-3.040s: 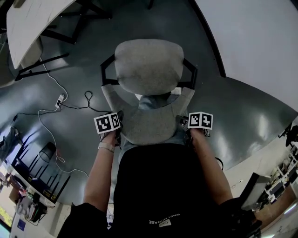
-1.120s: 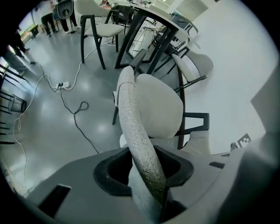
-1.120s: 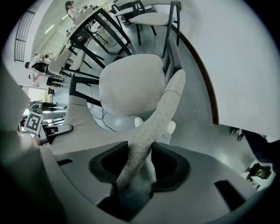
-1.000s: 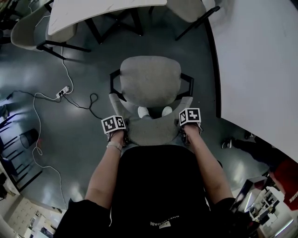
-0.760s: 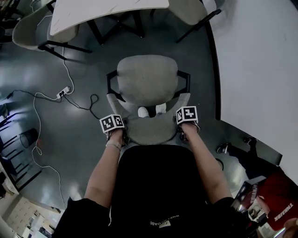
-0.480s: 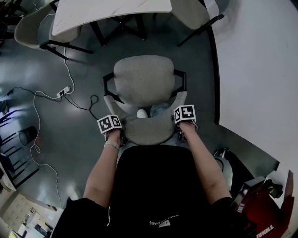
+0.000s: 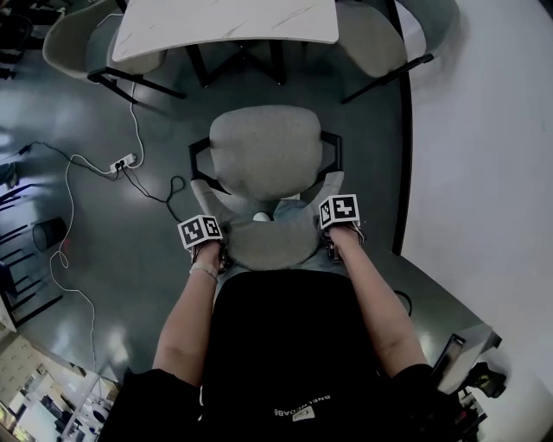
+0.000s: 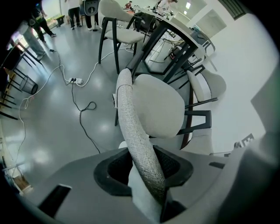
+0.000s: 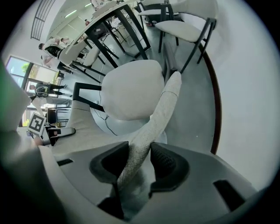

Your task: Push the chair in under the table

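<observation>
Firmly, the left gripper [image 8: 144, 168] and right gripper [image 9: 139, 164] each clamp the backrest rim of the grey fabric chair [image 7: 266, 151], near the white rectangular table [image 7: 226, 21].

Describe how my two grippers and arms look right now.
The left gripper and right gripper match: smooth grey shells, black textured pads, each topped by a white cube with black square markers. Black short-sleeved top; a pale band on the left wrist.

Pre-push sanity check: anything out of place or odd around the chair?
A power strip and loose cables trail across the floor left of the chair, close to its legs: a possible snag. Nothing else stands out.
</observation>
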### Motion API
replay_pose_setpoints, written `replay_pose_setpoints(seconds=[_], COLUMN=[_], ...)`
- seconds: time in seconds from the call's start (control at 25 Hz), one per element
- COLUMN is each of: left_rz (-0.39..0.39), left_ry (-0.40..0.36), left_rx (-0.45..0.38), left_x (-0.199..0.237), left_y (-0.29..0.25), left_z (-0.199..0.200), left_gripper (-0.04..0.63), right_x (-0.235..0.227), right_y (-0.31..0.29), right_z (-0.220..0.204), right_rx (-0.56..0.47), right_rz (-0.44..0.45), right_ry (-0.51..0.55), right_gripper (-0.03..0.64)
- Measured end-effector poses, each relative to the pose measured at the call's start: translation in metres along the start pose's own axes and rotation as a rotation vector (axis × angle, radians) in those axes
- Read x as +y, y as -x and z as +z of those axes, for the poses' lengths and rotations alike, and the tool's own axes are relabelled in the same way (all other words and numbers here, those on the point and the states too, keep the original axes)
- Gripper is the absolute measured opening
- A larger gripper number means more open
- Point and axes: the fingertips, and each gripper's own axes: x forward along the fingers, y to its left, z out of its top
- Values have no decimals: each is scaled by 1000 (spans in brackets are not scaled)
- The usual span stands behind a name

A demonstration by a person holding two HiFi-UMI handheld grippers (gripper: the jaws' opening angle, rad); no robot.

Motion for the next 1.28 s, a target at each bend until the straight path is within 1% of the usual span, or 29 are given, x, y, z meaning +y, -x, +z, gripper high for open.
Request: replay_pose_setpoints(seconds=[0.12, 0.32, 0.48, 0.72, 0.84, 1.0, 1.12, 1.28], left_rz=[4, 22, 28, 19, 11, 4, -3, -4], left_ry=[37, 64, 88, 150, 168, 186, 197, 180], left_rx=[-11, -25, -36, -61, -80, -89, -88, -86], left_x=[-1, -9, -12, -21, -26, -28, -24, -16], left_y=[-1, -3, -5, 3, 10, 12, 12, 13], left_z=[8, 25, 36, 48, 53, 59, 69, 93], left_gripper=[153, 153, 154, 155, 155, 155, 155, 155], right_x=[1, 0, 1, 4, 6, 8, 14, 25], right_y=[1, 4, 4, 17, 26, 28, 24, 17], right_z=[21, 56, 78, 103, 111, 120, 128, 142], right_rx=[18, 55, 79, 61, 46, 44, 66, 101], right_rz=[7, 4, 28, 30, 34, 13, 22, 43], right_ry=[29, 89, 97, 140, 135, 142, 135, 97], right_gripper=[166, 166, 166, 166, 166, 164, 164, 164])
